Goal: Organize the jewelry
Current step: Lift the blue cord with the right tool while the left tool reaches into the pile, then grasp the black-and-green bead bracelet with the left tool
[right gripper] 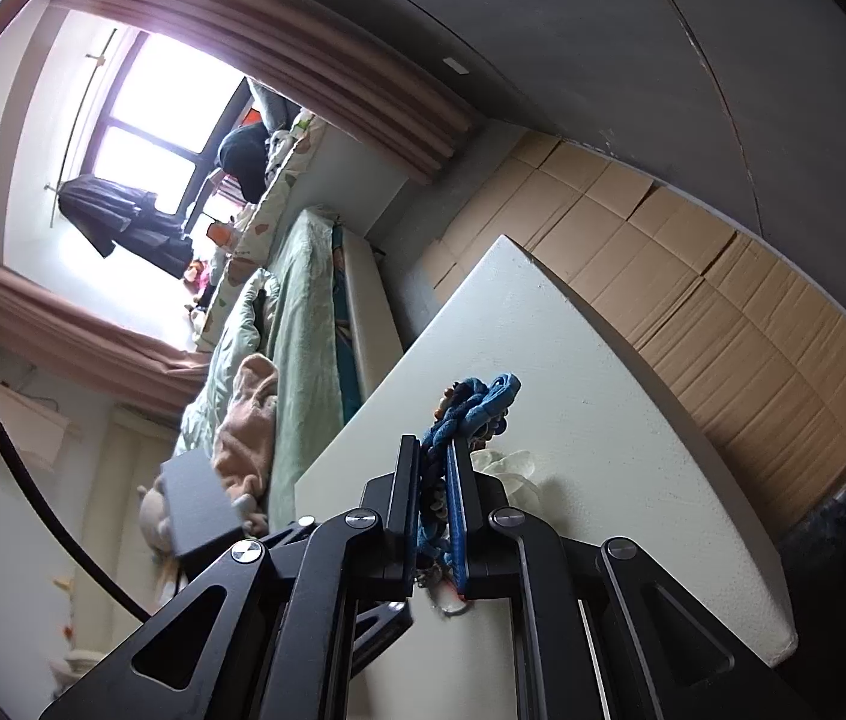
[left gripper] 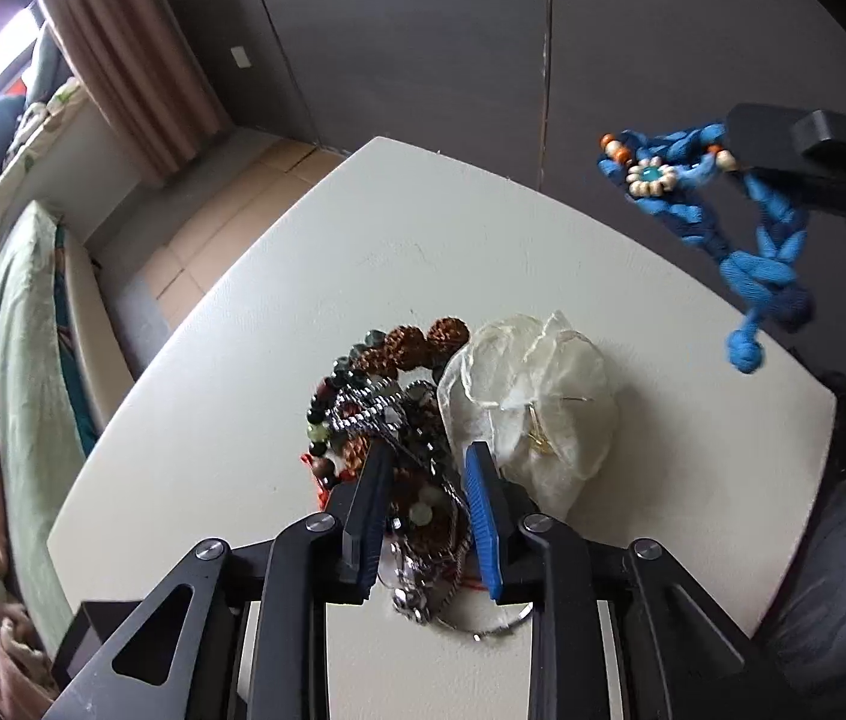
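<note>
A tangled pile of bead bracelets and chains lies on the white table, next to a sheer white pouch. My left gripper hangs just over the near part of the pile, its jaws apart on either side of the beads. My right gripper is shut on a blue braided cord necklace with a bead flower. In the left wrist view this necklace hangs in the air above the table's far right, held by the right gripper.
A bed with green bedding stands left of the table. A dark wall is behind it, with tan floor tiles between. A dark chair sits at the table's right edge.
</note>
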Motion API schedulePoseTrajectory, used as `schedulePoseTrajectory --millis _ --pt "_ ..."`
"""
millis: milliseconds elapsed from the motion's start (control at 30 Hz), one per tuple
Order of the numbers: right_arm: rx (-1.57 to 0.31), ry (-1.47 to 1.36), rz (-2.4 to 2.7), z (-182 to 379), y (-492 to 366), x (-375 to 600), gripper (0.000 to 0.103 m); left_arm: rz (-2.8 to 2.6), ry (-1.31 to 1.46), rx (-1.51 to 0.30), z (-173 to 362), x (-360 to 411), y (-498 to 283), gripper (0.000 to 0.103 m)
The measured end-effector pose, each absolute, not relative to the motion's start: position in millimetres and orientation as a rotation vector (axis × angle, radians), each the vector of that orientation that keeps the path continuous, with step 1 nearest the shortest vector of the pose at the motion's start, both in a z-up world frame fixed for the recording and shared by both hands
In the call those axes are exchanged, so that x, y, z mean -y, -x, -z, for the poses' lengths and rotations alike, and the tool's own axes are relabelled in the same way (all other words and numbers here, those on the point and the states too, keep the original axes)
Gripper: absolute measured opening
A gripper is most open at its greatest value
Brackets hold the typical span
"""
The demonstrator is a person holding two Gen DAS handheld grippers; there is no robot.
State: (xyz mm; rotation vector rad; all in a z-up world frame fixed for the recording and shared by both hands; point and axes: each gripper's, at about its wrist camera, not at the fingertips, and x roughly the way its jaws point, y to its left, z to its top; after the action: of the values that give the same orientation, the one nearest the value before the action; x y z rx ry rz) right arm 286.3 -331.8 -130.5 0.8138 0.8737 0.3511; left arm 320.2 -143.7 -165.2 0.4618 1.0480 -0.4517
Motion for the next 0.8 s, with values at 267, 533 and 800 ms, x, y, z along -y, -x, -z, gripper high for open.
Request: schedulePoseTrajectory --millis 267,533,800 --pt "-0.882 -0.811 -0.359 133 -287 330 0.010 0.555 -0.463 -1.171 173 154 -334 0.026" --pt "-0.890 -0.807 -0.357 134 -289 329 0.010 0.562 -0.406 -1.147 171 127 -325 0.019" --pt "-0.912 -0.781 -0.356 135 -294 323 0.010 0.579 -0.218 -1.086 150 100 -310 0.018"
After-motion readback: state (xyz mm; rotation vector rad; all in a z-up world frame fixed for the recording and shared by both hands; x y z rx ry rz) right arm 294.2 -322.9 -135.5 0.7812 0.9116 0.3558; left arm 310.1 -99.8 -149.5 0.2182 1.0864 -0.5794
